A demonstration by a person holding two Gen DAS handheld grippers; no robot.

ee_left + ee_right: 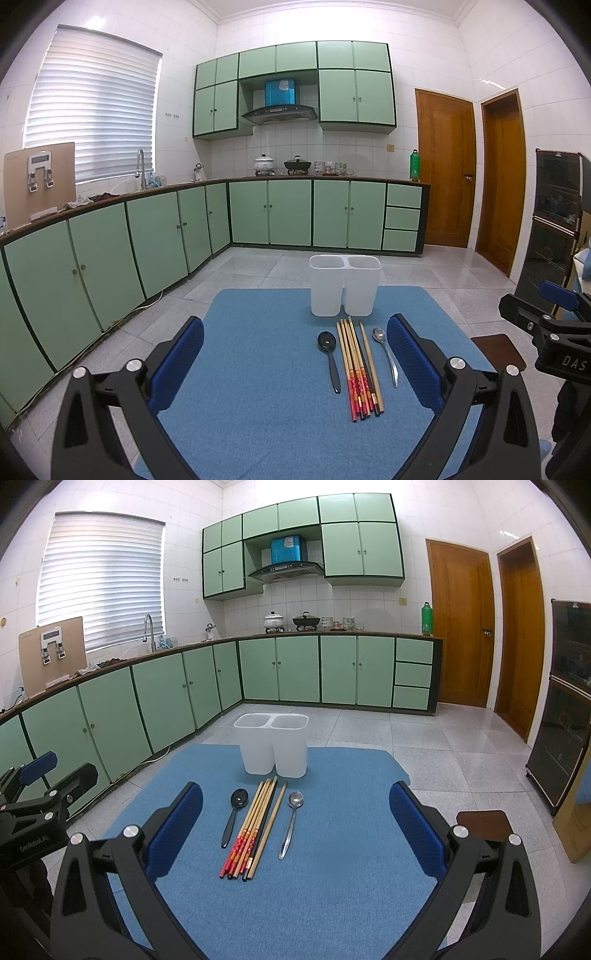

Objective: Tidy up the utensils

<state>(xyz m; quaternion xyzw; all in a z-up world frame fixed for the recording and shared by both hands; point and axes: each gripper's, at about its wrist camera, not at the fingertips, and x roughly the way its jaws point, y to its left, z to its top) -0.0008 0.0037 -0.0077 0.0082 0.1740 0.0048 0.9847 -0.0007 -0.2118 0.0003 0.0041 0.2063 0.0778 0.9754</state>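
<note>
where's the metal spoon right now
The metal spoon lies flat on the blue mat, just right of the chopsticks and in front of the white holder.

Blue fabric mat [314,886] covers counter. White plastic two-compartment holder [272,744] at far edge. Just before it, left to right: black plastic spoon [233,816], bundle of wooden chopsticks [255,829], silver metal spoon [291,821], lying lengthwise.
</note>
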